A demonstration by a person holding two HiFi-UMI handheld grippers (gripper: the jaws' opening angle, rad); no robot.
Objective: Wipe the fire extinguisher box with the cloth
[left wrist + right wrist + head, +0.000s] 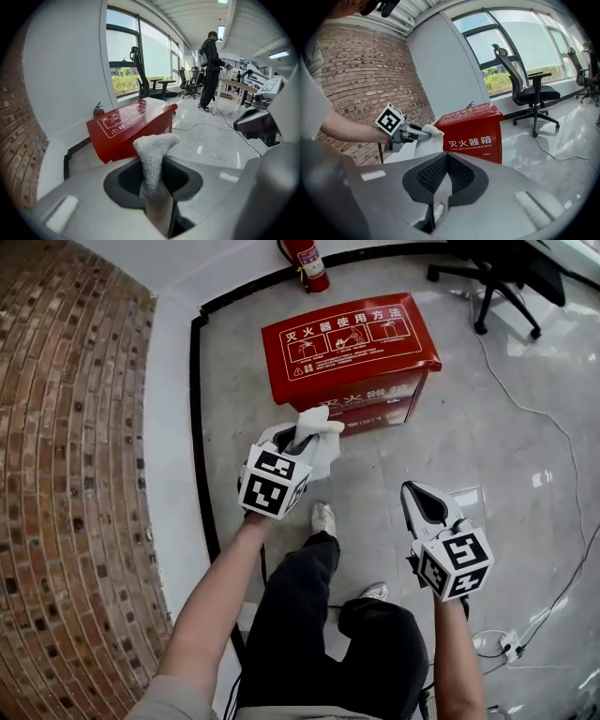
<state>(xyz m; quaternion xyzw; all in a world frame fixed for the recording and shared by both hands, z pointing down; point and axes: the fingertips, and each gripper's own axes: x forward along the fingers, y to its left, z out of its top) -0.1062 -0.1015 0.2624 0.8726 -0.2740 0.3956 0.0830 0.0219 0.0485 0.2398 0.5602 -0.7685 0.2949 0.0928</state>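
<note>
The red fire extinguisher box [347,338] stood on the grey floor [487,427] near the white wall. Its lid, printed with white instruction panels, faced up and its lettered front faced the person. A red fire extinguisher [309,261] stood behind it in the corner. The curved brick wall [66,474] filled the left of the head view.

The left tool [289,437] was held out toward the box's near-left corner. Its jaws were clamped on the white cloth [317,435], which bunched up and spilled past the tips. In the left gripper view the cloth [152,154] rose as a fluffy fold from between the closed jaws of that tool [154,187], with the box [126,126] just beyond it. Whether cloth and box were touching could not be told. The right gripper view showed the cloth [433,131] right beside the box's [473,136] upper left edge.

The right tool [417,493] hung lower and to the right, well apart from the box. Its jaws were drawn together with nothing between them — the right gripper view showed only that tool's [445,187] own dark ribbed pads.

A black office chair [497,277] stood at the back right, and a white cable [544,418] trailed across the floor. In the left gripper view another person [209,70] stood in the distance.
</note>
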